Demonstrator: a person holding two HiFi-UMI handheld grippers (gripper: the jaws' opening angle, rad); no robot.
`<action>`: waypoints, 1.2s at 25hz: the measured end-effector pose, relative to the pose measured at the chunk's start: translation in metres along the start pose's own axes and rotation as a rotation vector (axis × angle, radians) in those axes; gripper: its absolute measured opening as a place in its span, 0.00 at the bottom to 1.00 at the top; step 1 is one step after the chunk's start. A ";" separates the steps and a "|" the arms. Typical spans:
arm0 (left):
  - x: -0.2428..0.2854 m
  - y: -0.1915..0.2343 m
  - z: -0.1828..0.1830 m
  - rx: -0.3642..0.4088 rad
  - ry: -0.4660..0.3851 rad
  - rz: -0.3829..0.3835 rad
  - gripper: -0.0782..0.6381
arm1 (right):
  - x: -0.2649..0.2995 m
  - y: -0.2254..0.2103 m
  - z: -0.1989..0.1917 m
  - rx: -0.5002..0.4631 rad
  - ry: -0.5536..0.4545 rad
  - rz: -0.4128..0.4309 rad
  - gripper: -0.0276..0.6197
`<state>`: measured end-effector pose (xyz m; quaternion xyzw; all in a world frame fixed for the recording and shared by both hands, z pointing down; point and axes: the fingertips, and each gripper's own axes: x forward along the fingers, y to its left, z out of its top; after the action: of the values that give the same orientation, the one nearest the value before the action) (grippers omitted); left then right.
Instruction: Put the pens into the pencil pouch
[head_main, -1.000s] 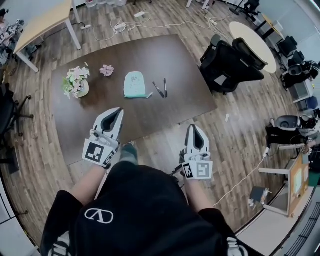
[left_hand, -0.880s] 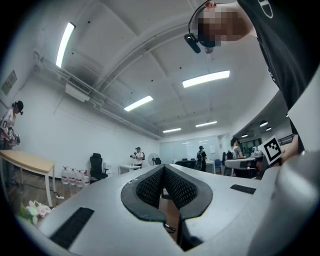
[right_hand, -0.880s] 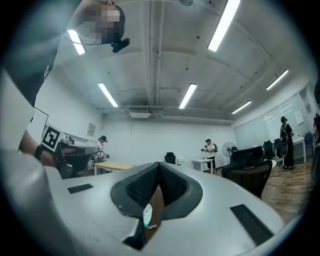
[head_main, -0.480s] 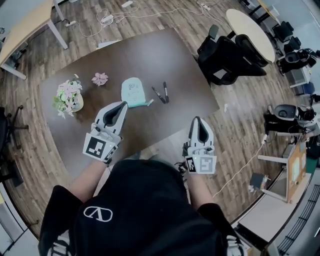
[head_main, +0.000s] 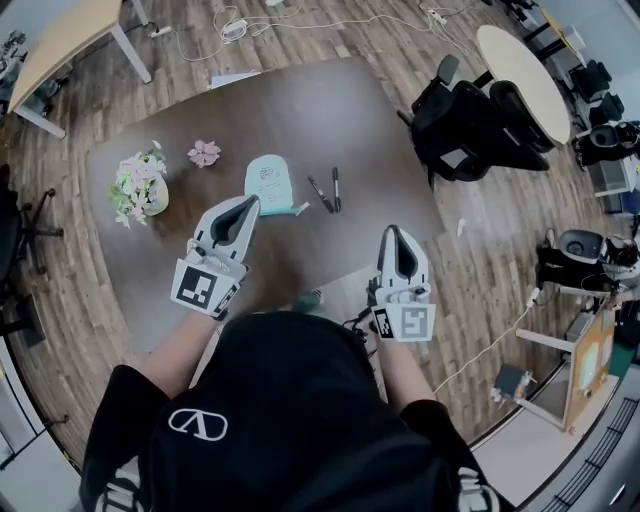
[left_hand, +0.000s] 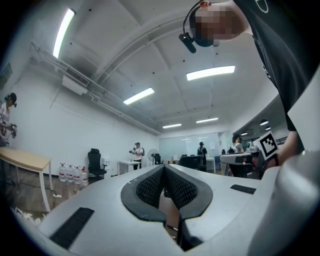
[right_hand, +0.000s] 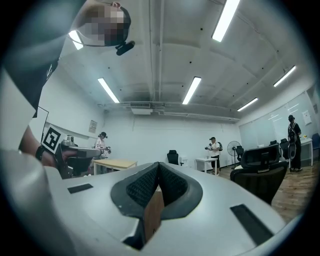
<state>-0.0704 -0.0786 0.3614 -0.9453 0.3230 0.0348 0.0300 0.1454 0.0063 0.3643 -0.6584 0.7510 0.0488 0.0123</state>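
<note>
On the dark brown table (head_main: 300, 110) lies a mint-green pencil pouch (head_main: 267, 185). Two dark pens (head_main: 327, 191) lie side by side just to its right. My left gripper (head_main: 249, 202) is shut and empty, its tips just before the pouch's near edge. My right gripper (head_main: 391, 232) is shut and empty too, at the table's near right edge, short of the pens. In the left gripper view the gripper (left_hand: 163, 169) points level into the room with its pads together. The right gripper (right_hand: 159, 165) in its own view does the same.
A pot of pale flowers (head_main: 138, 186) and a loose pink flower (head_main: 204, 153) sit on the table's left part. Black office chairs (head_main: 470, 120) stand right of the table, by a round table (head_main: 524, 66). A light desk (head_main: 60, 40) is at far left. Cables lie on the floor.
Both grippers have moved forward over the table's near edge, closer to the pouch and pens. Their jaws stay shut throughout.
</note>
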 end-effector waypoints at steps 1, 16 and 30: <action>0.002 0.001 0.001 0.004 0.000 0.009 0.11 | 0.002 -0.002 0.000 0.004 -0.002 0.005 0.04; 0.049 -0.005 -0.134 0.635 0.513 -0.176 0.61 | 0.007 -0.037 -0.018 0.031 0.052 0.002 0.04; 0.029 0.015 -0.396 0.875 1.062 -0.549 0.59 | -0.015 -0.055 -0.063 0.040 0.170 -0.048 0.04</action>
<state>-0.0385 -0.1398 0.7528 -0.7832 0.0301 -0.5680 0.2514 0.2047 0.0083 0.4253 -0.6775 0.7342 -0.0224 -0.0372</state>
